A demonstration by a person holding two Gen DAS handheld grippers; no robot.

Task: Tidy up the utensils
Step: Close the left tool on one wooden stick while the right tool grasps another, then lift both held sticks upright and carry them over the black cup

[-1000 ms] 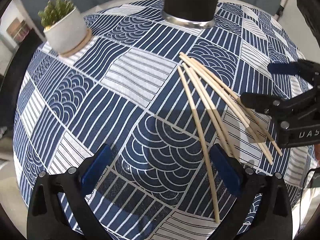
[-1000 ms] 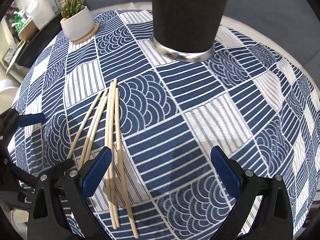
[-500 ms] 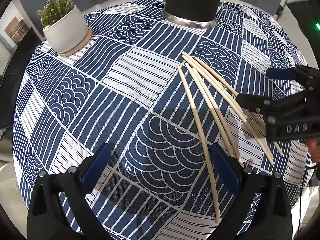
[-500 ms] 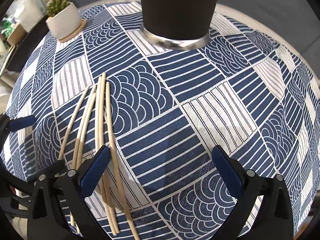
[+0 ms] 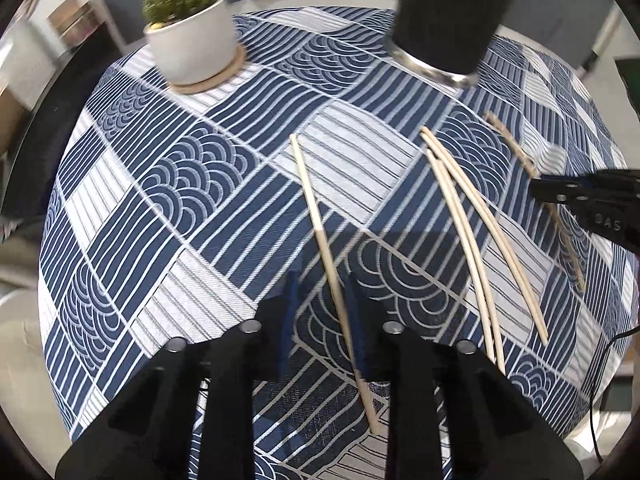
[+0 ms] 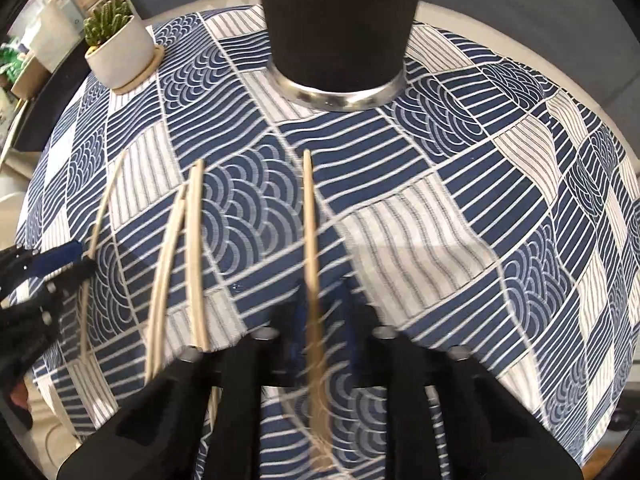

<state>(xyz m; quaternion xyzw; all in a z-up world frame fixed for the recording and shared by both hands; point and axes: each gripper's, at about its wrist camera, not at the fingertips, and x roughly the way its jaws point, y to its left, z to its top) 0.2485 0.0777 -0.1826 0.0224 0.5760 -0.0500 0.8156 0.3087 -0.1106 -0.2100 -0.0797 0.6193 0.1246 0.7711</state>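
Both grippers' jaws have just been closing: left gripper (image 5: 320, 312) now clenched on one chopstick (image 5: 316, 216), right gripper (image 6: 320, 320) clenched on another chopstick (image 6: 310, 216), three loose chopsticks (image 6: 176, 256) lying on the patterned tablecloth (image 6: 460, 184) between them, dark cylindrical holder (image 6: 340, 20) at the far edge.

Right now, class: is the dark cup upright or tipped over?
Upright. The dark cup stands on its silver base on the tablecloth; whether it holds anything cannot be told.
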